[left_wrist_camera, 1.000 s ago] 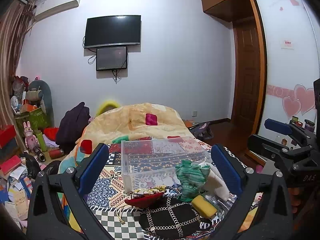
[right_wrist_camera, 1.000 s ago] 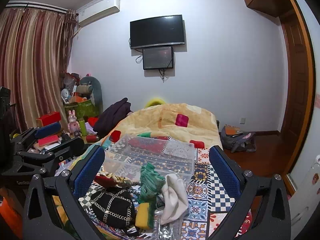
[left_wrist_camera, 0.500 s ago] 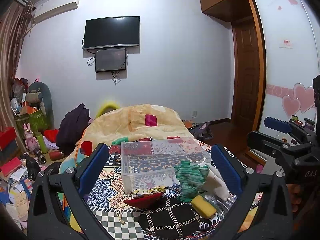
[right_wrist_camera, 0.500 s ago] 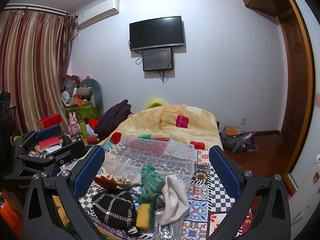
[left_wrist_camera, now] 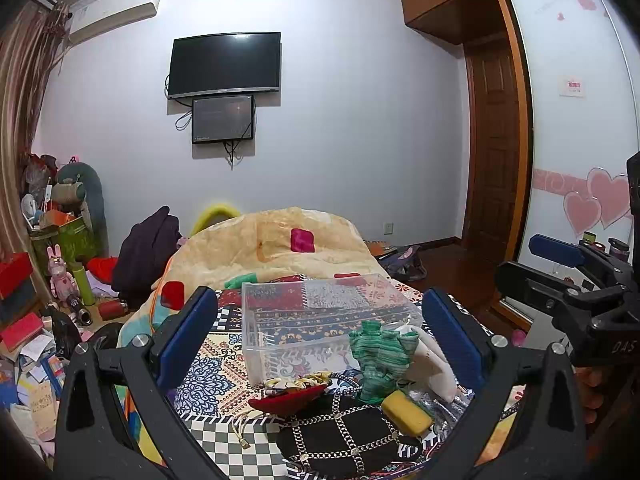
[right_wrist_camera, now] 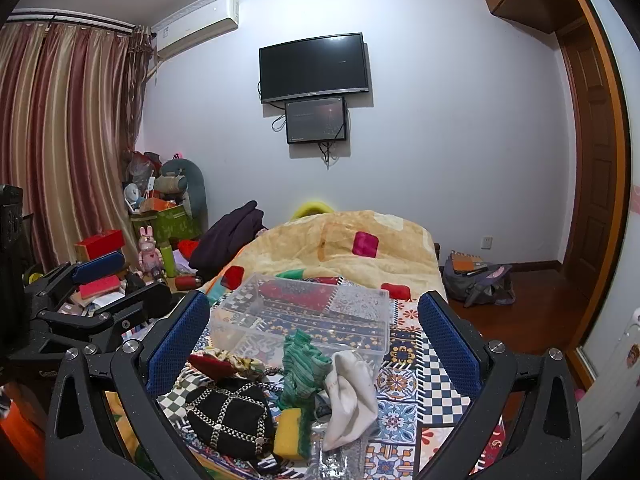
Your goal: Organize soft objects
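A clear plastic box [left_wrist_camera: 320,316] [right_wrist_camera: 308,316] stands empty on the patterned bed cover. In front of it lies a heap of soft things: a green striped knit [left_wrist_camera: 380,356] [right_wrist_camera: 302,364], a white cloth [left_wrist_camera: 432,364] [right_wrist_camera: 348,392], a yellow sponge [left_wrist_camera: 406,412] [right_wrist_camera: 290,434], a black chain-patterned bag [left_wrist_camera: 344,436] [right_wrist_camera: 228,416] and a red piece with a floral scrunchie [left_wrist_camera: 290,394] [right_wrist_camera: 218,362]. My left gripper [left_wrist_camera: 320,336] hovers open above the heap, holding nothing. My right gripper [right_wrist_camera: 308,344] is also open and empty, beside the left one.
A beige quilt [left_wrist_camera: 276,244] is bunched behind the box. Clutter covers the floor at the left: boxes, a pink rabbit toy [left_wrist_camera: 60,276], bottles, papers. A bag [right_wrist_camera: 480,280] lies on the wood floor at the right, by a wardrobe [left_wrist_camera: 576,120].
Both views have tilted very slightly; the wall screens sit a little lower in frame. The heap and the box have not moved, and both grippers stay open.
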